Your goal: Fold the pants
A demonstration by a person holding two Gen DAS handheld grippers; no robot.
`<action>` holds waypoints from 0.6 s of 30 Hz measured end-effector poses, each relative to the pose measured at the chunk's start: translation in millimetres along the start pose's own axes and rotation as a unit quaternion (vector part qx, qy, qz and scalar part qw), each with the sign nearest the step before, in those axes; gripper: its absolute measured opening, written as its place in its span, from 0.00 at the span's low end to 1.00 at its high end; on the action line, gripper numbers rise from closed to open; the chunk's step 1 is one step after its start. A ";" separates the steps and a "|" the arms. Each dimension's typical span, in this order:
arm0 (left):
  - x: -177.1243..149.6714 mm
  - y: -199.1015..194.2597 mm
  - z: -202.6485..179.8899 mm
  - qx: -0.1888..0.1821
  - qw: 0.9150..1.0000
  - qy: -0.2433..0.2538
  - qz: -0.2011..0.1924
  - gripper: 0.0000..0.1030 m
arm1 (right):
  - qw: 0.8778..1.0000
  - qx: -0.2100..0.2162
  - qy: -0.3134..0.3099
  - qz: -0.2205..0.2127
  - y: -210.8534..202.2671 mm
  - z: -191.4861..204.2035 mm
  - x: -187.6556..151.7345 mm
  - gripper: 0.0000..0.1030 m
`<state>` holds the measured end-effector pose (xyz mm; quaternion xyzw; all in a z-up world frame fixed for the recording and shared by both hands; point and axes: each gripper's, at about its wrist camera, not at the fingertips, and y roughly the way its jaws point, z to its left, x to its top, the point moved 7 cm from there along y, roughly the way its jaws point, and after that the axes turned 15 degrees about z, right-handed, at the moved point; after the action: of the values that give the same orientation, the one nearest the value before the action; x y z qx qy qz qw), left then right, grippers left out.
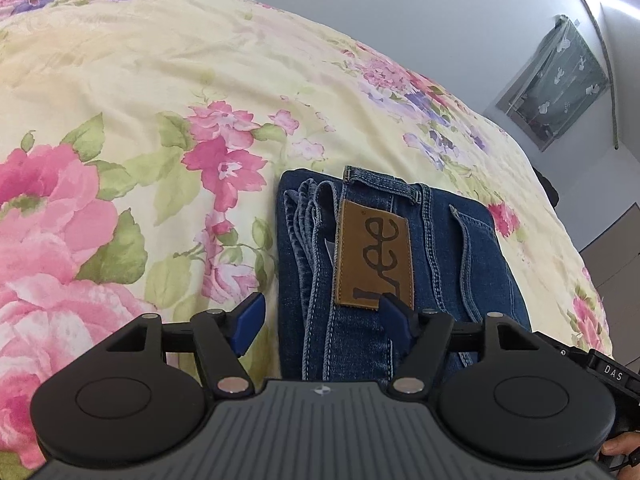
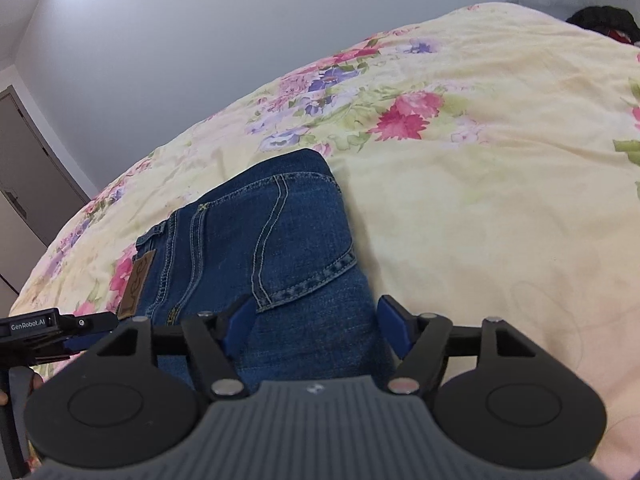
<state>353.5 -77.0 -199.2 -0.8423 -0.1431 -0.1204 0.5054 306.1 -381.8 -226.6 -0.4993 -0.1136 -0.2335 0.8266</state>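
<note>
While both grippers, left gripper (image 1: 322, 322) and right gripper (image 2: 314, 322), gape, folded jeans (image 2: 272, 236) lie on the floral bedspread (image 1: 160, 92).

A bed with a floral cover (image 1: 140, 80) carries folded blue jeans (image 1: 440, 240), lying flat.

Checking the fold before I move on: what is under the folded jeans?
The jeans lie on the floral bedspread, which shows all around them. Folded denim layers show at their left edge; whatever lies directly beneath the stack is covered.
</note>
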 end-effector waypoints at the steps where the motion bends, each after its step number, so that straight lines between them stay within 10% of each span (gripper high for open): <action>1: 2.7 3.7 2.6 -0.008 1.000 -0.005 0.005 0.75 | 1.000 0.009 0.009 0.009 4.2 -2.6 3.7 0.65; 10: 28.4 37.4 34.5 -0.161 0.982 -0.096 0.026 0.79 | 0.988 0.111 0.069 0.079 43.2 -19.6 36.7 0.65; 18: 37.5 46.1 30.3 -0.190 0.978 -0.087 0.020 0.53 | 0.976 0.165 0.099 0.097 61.8 -29.1 51.9 0.51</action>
<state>406.8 -66.3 -237.8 -0.9330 -0.1441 -0.0612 0.3241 380.6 -397.3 -266.3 -0.3392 -0.0193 -0.1781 0.9235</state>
